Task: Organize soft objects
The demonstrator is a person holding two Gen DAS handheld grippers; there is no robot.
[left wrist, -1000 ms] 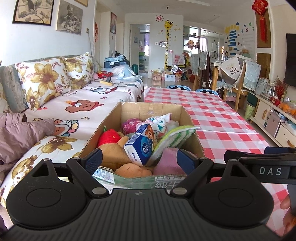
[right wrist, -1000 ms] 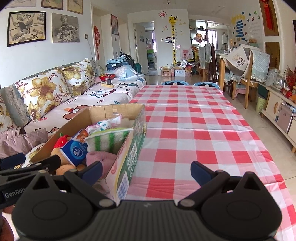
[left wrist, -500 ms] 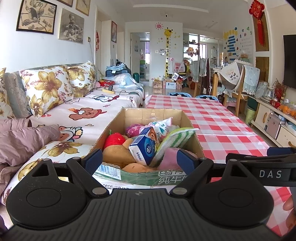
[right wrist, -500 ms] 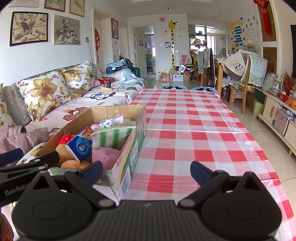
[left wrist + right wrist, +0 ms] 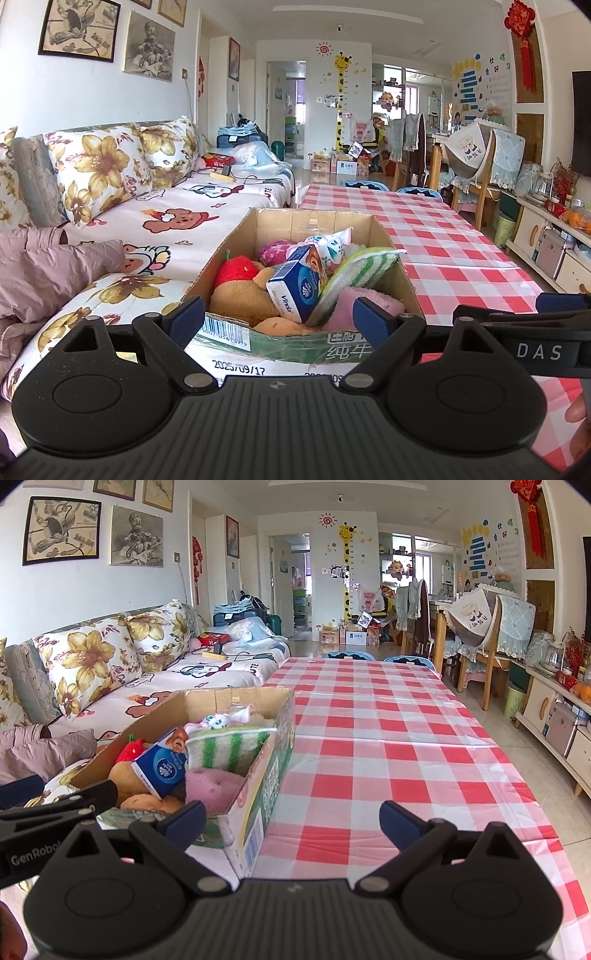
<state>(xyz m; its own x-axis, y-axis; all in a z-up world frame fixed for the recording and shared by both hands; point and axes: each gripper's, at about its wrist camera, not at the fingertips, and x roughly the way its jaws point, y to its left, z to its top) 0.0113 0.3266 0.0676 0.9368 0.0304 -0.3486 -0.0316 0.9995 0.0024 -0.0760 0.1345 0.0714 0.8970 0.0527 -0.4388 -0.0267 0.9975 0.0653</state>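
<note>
Both tools empty and spread wide: left view, left gripper (image 5: 279, 313) faces cardboard box (image 5: 314, 345) at centre, go for the proud tissue pack (image 5: 297, 286); right view, right gripper (image 5: 293, 818) over checked tablecloth (image 5: 388, 738), box lower left.

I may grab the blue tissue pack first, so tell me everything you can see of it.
The blue tissue pack is a small soft rectangular packet in glossy blue wrap with a white end panel and a round white logo. It stands tilted in the open cardboard box, one corner poking up. It leans against the green-striped cloth, with the brown plush toy on its other side. Neither the left gripper nor the right gripper touches it; both are open.
</note>
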